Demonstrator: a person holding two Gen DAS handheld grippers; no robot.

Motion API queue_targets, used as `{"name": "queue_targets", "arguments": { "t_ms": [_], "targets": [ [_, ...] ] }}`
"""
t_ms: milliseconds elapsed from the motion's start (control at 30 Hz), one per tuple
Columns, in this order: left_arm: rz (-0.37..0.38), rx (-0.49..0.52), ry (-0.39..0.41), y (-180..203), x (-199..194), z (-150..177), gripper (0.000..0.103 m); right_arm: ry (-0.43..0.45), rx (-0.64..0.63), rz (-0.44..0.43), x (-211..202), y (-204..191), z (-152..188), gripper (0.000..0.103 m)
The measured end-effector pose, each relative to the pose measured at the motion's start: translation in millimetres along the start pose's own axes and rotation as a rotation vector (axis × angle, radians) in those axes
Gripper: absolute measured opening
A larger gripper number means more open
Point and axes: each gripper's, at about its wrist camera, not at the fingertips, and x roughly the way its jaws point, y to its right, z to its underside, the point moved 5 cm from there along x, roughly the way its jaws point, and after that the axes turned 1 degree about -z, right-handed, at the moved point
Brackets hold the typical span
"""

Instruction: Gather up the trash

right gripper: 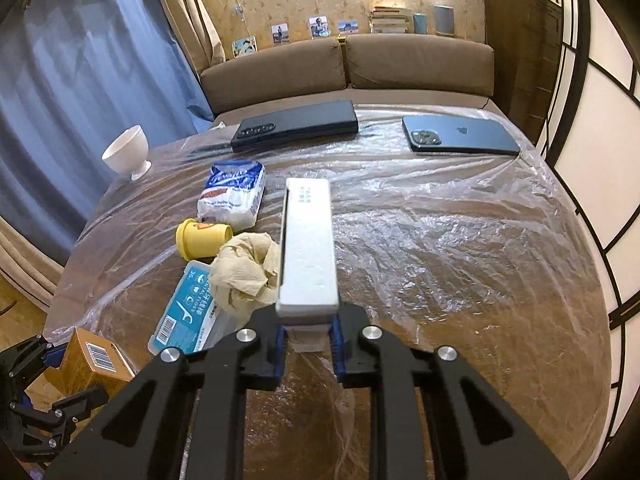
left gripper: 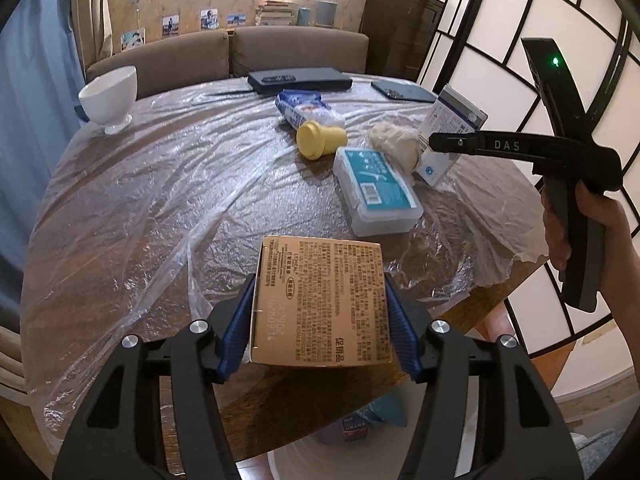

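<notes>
My left gripper (left gripper: 320, 320) is shut on a brown cardboard box (left gripper: 324, 296) with printed text, held over the table's near edge; both blue pads press its sides. In the right wrist view this brown box (right gripper: 94, 364) shows at the lower left. My right gripper (right gripper: 307, 336) is shut on a slim white carton (right gripper: 308, 248), held above the table. The left wrist view shows that white carton (left gripper: 452, 128) at the right. On the table lie a crumpled tissue (right gripper: 244, 276), a tipped yellow cup (right gripper: 202, 238), a blue-labelled floss box (right gripper: 188, 312) and a tissue pack (right gripper: 234, 194).
Crinkled clear plastic sheet (right gripper: 440, 240) covers the wooden table. A white bowl (left gripper: 109, 96) stands far left, a black flat case (right gripper: 296, 126) and a dark phone (right gripper: 460, 134) at the far edge. A white bin (left gripper: 288, 460) with packets sits under the near edge. A sofa lies beyond.
</notes>
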Motion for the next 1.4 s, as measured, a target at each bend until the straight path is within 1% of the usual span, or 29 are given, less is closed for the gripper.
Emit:
{"name": "queue_targets", "arguments": {
  "t_ms": [200, 367, 733, 800, 1067, 1400],
  "targets": [
    [0.010, -0.025, 0.033, -2.7, -13.3, -7.3, 0.060, 0.039, -0.009, -0.012, -24.3, -3.4, -0.2, 0.018],
    [0.004, -0.036, 0.040, -4.5, -18.2, -8.4, 0.060, 0.033, -0.024, -0.029, -40.7, -7.5, 10.2, 0.018],
    [-0.001, -0.044, 0.046, -5.7, -28.9, -1.4, 0.060, -0.043, -0.071, -0.105, -63.9, -33.5, 55.5, 0.018],
    [-0.001, -0.041, 0.045, -5.1, -31.1, 0.6, 0.060, -0.059, -0.070, -0.132, -67.8, -40.4, 65.2, 0.018],
    [0.008, -0.042, 0.032, -1.8, -40.2, 13.8, 0.060, -0.121, -0.092, -0.189, -77.6, -65.0, 96.6, 0.018],
    [0.025, -0.017, 0.007, 10.8, -47.2, 32.6, 0.060, -0.175, -0.107, -0.216, -82.3, -79.5, 122.9, 0.018]
  ]
}}
